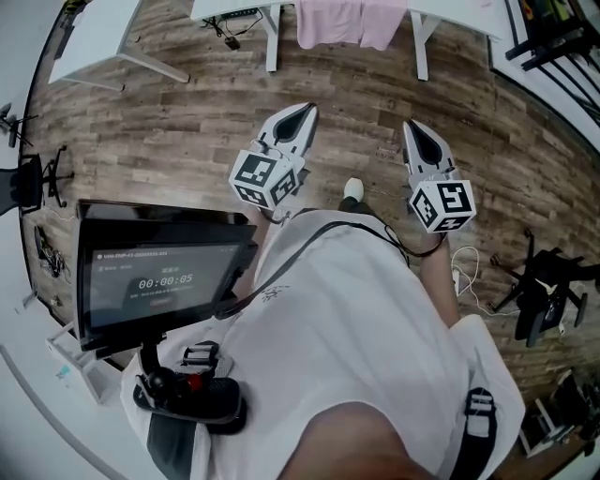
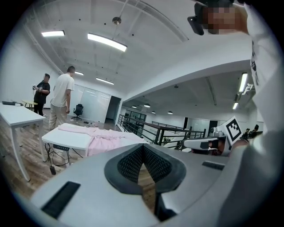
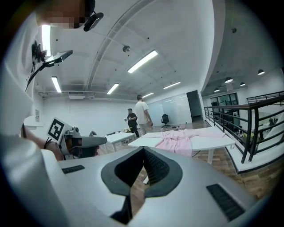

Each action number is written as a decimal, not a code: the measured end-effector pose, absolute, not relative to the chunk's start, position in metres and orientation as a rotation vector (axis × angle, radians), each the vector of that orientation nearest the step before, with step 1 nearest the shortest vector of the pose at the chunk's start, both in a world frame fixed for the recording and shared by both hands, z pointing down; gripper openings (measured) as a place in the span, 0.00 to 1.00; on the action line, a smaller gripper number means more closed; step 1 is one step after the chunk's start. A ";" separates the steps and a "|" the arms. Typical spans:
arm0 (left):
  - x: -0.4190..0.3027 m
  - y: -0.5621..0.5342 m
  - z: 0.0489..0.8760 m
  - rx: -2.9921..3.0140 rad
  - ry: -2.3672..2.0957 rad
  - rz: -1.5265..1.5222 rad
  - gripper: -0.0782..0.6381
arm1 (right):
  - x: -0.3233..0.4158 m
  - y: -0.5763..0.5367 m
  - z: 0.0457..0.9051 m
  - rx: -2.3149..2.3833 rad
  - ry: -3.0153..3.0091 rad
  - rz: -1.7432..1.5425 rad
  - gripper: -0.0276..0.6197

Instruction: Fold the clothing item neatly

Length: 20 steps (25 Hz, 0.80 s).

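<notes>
A pink garment (image 1: pixel 352 21) lies spread on a white table (image 1: pixel 448 13) at the far edge of the head view, one part hanging over the front. Both grippers are held out over the wooden floor, well short of the table. My left gripper (image 1: pixel 306 111) is shut with nothing in it, and so is my right gripper (image 1: pixel 412 127). In the left gripper view the garment (image 2: pixel 104 137) lies on the table (image 2: pixel 71 139) beyond the shut left gripper (image 2: pixel 143 148). The right gripper view shows the garment (image 3: pixel 182 139) past the shut right gripper (image 3: pixel 143 150).
A monitor (image 1: pixel 159 272) on a rig sits at my lower left. Another white table (image 1: pixel 103 37) stands far left. Cables (image 1: pixel 225 33) hang under the garment's table. Two persons (image 2: pixel 62 99) stand behind it. A black railing (image 3: pixel 262 124) runs on the right, and a black stand (image 1: pixel 544 281) is on the floor.
</notes>
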State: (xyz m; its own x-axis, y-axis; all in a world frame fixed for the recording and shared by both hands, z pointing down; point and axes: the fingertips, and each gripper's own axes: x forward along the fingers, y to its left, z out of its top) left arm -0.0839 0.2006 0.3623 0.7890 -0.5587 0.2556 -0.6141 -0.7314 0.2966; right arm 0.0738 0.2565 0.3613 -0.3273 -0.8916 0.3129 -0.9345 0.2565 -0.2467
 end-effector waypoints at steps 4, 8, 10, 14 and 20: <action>-0.068 0.178 0.367 2.597 -0.911 0.206 0.11 | 0.093 0.229 0.364 1.757 -2.418 0.582 0.04; -0.066 0.163 0.369 2.576 -0.956 0.210 0.11 | 0.104 0.215 0.367 1.741 -2.440 0.594 0.04; -0.067 0.154 0.372 2.569 -0.971 0.220 0.11 | 0.108 0.206 0.371 1.735 -2.440 0.606 0.04; -0.076 0.127 0.383 2.511 -0.991 0.218 0.11 | 0.112 0.179 0.385 1.730 -2.418 0.652 0.04; -0.079 0.082 0.396 2.518 -0.970 0.245 0.11 | 0.110 0.140 0.393 1.730 -2.387 0.649 0.04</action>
State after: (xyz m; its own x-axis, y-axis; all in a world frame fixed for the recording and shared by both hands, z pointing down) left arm -0.0792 0.0823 0.3957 0.7400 -0.5967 0.3104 -0.6726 -0.6637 0.3274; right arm 0.1101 0.1402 0.3927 -0.3381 -0.8765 0.3428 -0.9293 0.2534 -0.2686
